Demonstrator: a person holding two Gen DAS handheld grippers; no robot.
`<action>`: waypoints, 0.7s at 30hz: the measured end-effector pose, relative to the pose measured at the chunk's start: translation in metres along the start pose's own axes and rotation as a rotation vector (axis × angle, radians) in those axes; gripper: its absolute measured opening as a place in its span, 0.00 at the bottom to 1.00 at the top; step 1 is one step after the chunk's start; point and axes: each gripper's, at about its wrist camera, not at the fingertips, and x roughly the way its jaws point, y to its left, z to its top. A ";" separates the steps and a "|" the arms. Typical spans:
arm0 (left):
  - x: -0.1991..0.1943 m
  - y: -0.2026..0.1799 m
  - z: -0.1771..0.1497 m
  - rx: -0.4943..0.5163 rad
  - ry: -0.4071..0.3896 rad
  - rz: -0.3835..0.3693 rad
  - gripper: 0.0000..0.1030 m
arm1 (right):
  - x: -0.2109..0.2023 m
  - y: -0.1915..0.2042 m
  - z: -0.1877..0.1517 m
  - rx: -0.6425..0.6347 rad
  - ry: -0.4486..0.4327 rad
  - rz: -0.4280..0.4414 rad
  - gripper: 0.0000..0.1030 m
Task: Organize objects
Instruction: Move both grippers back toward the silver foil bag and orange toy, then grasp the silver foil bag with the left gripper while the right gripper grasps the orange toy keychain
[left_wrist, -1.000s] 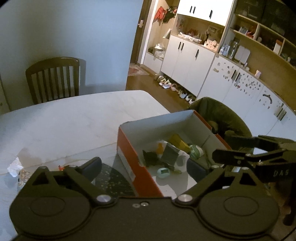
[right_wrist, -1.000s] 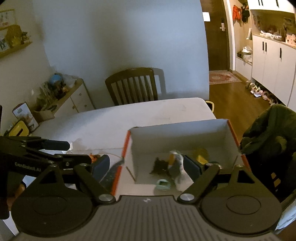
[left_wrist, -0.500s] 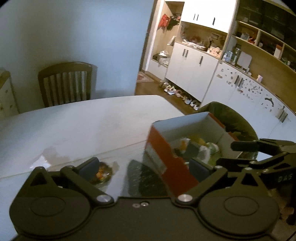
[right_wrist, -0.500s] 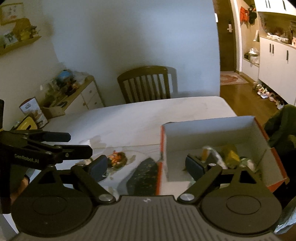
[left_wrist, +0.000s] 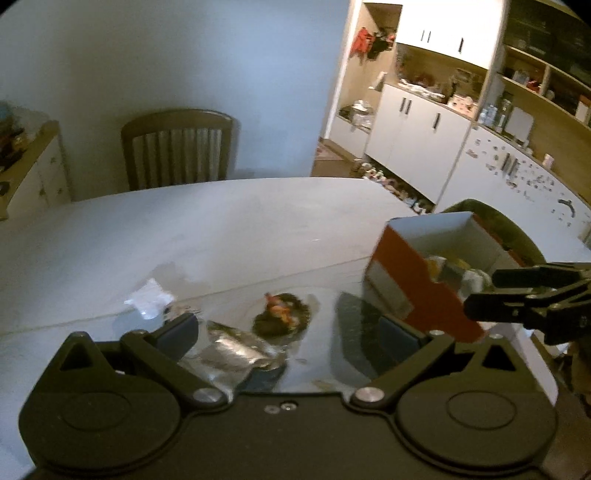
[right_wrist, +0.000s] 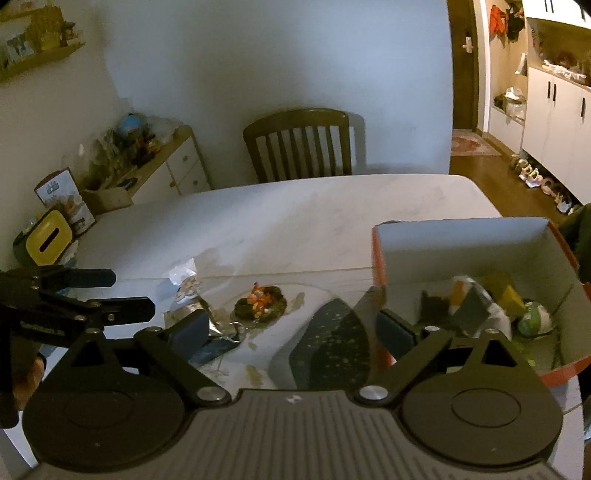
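An orange cardboard box (right_wrist: 380, 251) with white inside walls stands on the table at the right and holds several small items; it also shows in the left wrist view (left_wrist: 410, 280). A small dark nest-like toy with orange bits (right_wrist: 260, 304) lies on the table left of the box, also in the left wrist view (left_wrist: 282, 319). Crumpled silver foil (left_wrist: 229, 350) and a white wrapper (left_wrist: 149, 297) lie near it. My left gripper (left_wrist: 291, 336) is open and empty above the foil and toy. My right gripper (right_wrist: 291, 332) is open and empty, between toy and box.
A dark speckled curved mat (right_wrist: 328, 347) lies beside the box. A wooden chair (right_wrist: 299, 144) stands at the table's far side. A low cabinet with clutter (right_wrist: 147, 162) and a yellow box (right_wrist: 48, 236) are at the left. White cupboards (left_wrist: 417, 140) line the right wall.
Both grippers have swung left, away from the box toward the toy and foil. The box now sits at the right of both views. Both stay open.
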 end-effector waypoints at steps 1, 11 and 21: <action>0.003 0.005 -0.003 -0.010 0.007 -0.005 1.00 | 0.005 0.003 0.000 -0.001 0.008 -0.003 0.95; 0.038 0.039 -0.030 -0.078 0.071 -0.092 1.00 | 0.062 0.030 0.010 -0.028 0.077 -0.016 0.95; 0.067 0.049 -0.036 0.033 0.062 -0.023 0.98 | 0.125 0.041 0.016 -0.063 0.162 -0.033 0.94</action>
